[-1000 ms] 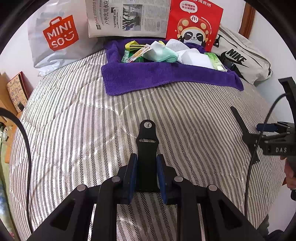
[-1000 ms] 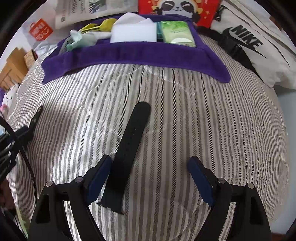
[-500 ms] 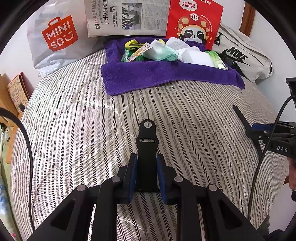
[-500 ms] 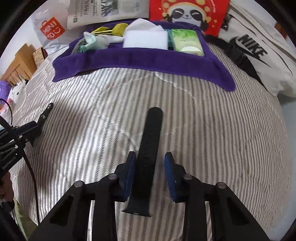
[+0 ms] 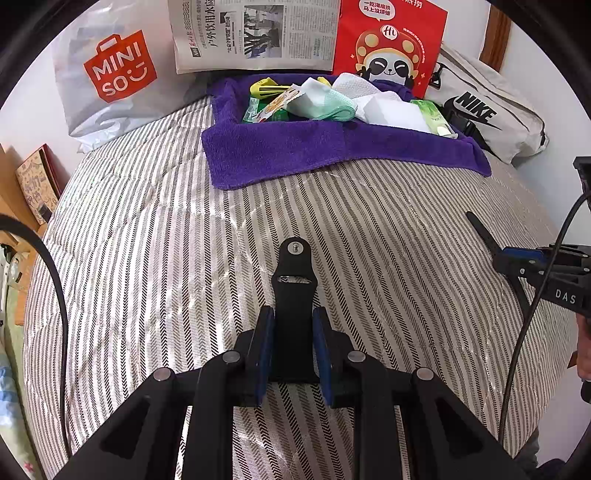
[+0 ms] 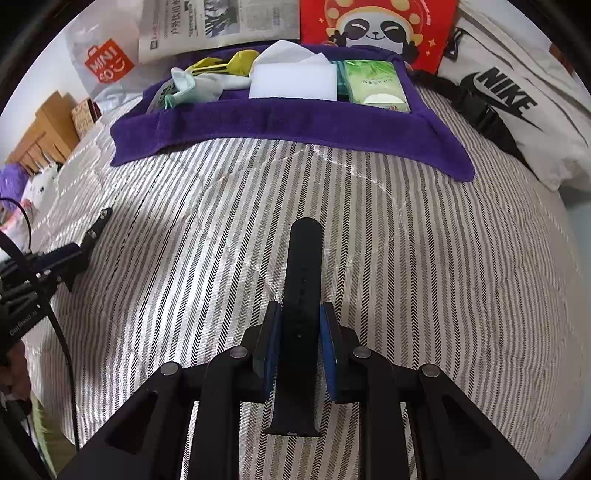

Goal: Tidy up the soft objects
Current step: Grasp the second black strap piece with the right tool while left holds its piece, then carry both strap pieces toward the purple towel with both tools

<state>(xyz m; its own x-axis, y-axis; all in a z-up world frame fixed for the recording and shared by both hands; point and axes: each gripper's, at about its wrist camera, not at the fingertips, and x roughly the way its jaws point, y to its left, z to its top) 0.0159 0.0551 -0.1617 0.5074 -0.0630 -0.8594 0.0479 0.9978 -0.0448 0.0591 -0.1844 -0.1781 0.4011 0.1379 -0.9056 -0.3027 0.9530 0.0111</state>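
2 black watch-strap halves lie on the striped bedspread [image 5: 147, 229], each caught in 1 of the 2 tongs. The short strap half [image 5: 294, 295], bearing a metal stud near its rounded far tip and a slot below it, sits between the blue pads of the left gripper [image 5: 293, 345]; the jaws stand narrowly parted, pressed against both its edges. The long strap half [image 6: 303, 295], with a row of small holes down its middle, runs between the pads of the right gripper [image 6: 301, 345]; those jaws are closing and the pads meet both edges of the strap, whose near end juts out below them. Both halves lie near the middle of the bed, well apart from each other, each gripper showing at the far edge of the other's view. Beyond them, at the head of the bed, a purple towel [image 6: 295, 125] lines a tray-like hollow holding a white sponge block [image 6: 293, 83], a green tissue pack [image 6: 376, 86], a pale green cloth [image 5: 325, 107] and yellow items. Behind it stand a newspaper [image 5: 255, 33], a red panda bag [image 5: 391, 48], a MINISO bag [image 5: 118, 66] and a white Nike bag [image 6: 517, 99].
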